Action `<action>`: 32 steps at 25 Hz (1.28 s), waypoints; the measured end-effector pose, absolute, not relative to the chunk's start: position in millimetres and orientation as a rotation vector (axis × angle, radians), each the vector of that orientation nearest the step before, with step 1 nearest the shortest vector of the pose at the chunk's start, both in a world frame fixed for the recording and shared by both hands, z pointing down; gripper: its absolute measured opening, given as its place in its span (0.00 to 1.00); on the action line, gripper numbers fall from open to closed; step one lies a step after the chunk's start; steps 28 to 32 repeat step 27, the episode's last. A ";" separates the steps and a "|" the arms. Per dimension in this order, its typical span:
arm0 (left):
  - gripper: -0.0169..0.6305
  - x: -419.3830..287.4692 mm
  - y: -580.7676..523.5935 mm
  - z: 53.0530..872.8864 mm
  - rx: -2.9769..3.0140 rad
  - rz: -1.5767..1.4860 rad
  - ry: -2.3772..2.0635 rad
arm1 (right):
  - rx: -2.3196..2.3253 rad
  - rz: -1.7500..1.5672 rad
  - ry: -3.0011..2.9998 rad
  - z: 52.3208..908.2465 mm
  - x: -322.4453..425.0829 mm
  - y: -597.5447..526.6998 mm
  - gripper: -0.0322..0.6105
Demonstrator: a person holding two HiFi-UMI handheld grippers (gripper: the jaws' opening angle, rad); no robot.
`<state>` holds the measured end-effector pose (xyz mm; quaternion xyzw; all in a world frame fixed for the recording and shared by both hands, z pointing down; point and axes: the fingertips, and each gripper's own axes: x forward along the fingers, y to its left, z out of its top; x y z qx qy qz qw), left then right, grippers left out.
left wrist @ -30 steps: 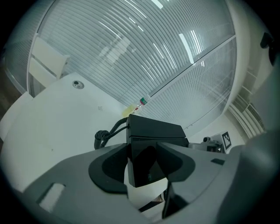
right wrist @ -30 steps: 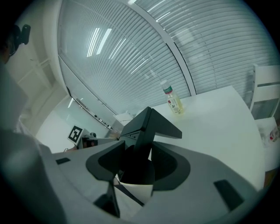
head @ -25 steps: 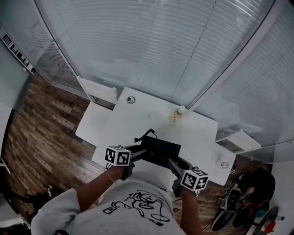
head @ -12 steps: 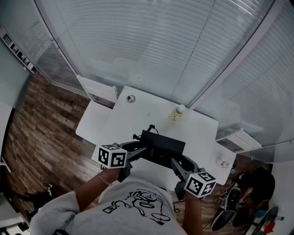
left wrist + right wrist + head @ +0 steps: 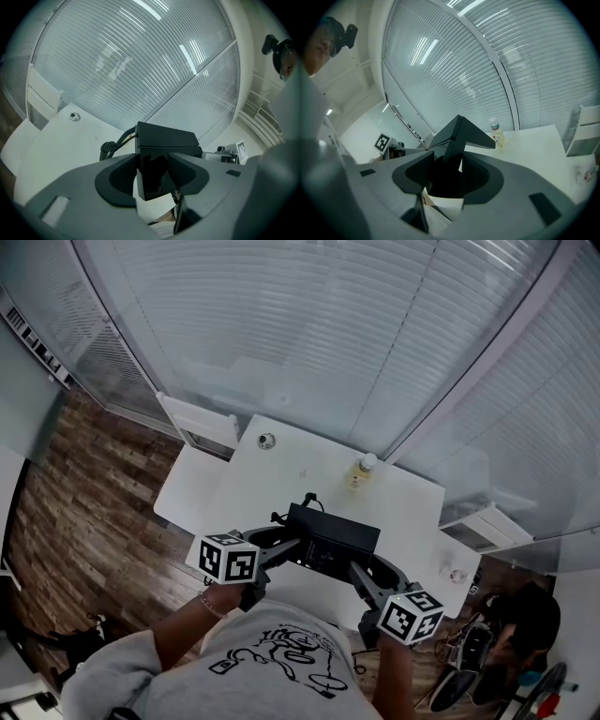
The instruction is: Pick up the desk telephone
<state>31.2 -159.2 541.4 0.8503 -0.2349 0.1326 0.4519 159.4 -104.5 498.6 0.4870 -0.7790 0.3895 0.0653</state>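
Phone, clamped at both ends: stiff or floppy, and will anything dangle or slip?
Probably rigid: the phone spans between left gripper and right gripper without sagging. It looks glossy, so it may slip. The coiled cord looks floppy and could swing or snag.

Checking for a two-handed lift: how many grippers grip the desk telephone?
2: the left gripper on the left end of the desk telephone, the right gripper on its right end.

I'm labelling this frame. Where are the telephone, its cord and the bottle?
telephone (image 5: 334, 538): head view, top of its black body.
cord (image 5: 108, 149): left gripper view, the coiled loop.
bottle (image 5: 360, 476): head view, its body below the cap.
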 end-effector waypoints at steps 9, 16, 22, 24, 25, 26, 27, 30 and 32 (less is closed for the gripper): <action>0.34 30.5 -156.6 541.4 2.088 0.330 -0.582 | 1.457 1.164 -2.358 496.4 159.0 -103.2 0.32; 0.34 31.5 -158.5 541.8 2.087 0.330 -0.580 | 1.458 1.170 -2.358 496.7 159.8 -105.6 0.32; 0.34 32.7 -159.6 541.7 2.088 0.332 -0.579 | 1.460 1.170 -2.356 496.7 161.2 -106.3 0.32; 0.34 32.3 -159.9 540.1 2.089 0.328 -0.579 | 1.461 1.167 -2.359 495.1 160.6 -106.9 0.32; 0.34 31.9 -160.0 539.2 2.089 0.326 -0.578 | 1.461 1.165 -2.360 494.2 160.2 -106.9 0.32; 0.34 31.5 -160.1 538.4 2.090 0.325 -0.578 | 1.461 1.163 -2.361 493.4 159.8 -106.9 0.32; 0.34 31.0 -160.1 537.5 2.091 0.323 -0.578 | 1.461 1.161 -2.361 492.6 159.4 -106.8 0.32; 0.34 31.0 -160.1 537.5 2.091 0.323 -0.578 | 1.461 1.161 -2.361 492.6 159.4 -106.8 0.32; 0.34 31.0 -160.1 537.5 2.091 0.323 -0.578 | 1.461 1.161 -2.361 492.6 159.4 -106.8 0.32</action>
